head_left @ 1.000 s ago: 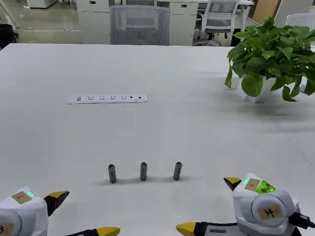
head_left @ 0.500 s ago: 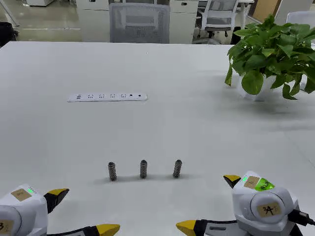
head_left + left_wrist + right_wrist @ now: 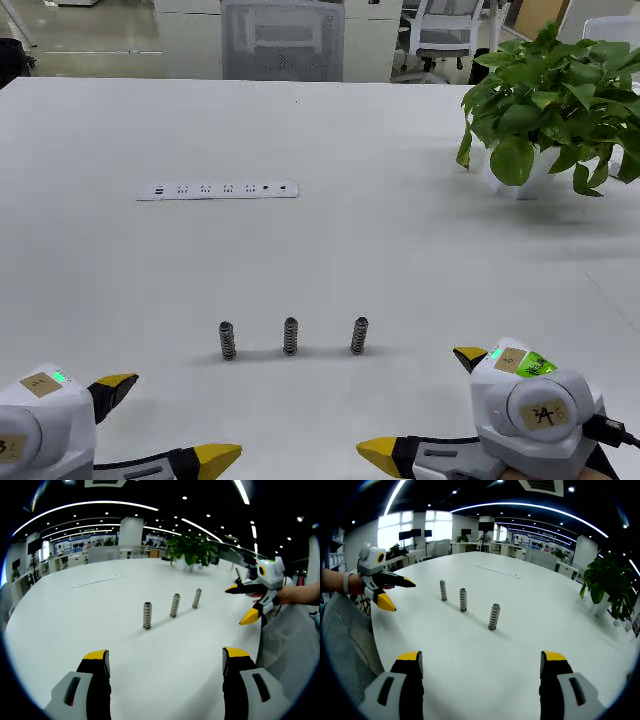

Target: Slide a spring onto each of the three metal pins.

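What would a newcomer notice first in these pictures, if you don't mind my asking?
Three small springs stand upright in a row on the white table, toward its near side. In front of them the left gripper and the right gripper, both yellow-tipped and open, point inward from either side. A leafy potted plant sits at the far right, and a white power strip lies further back on the left.

White table [image 3: 420,260] carries a flat power strip [image 3: 218,190]. Three springs [image 3: 290,336] stand upright in a spaced row nearer than the strip. A potted plant [image 3: 545,95] sits well to the strip's right.
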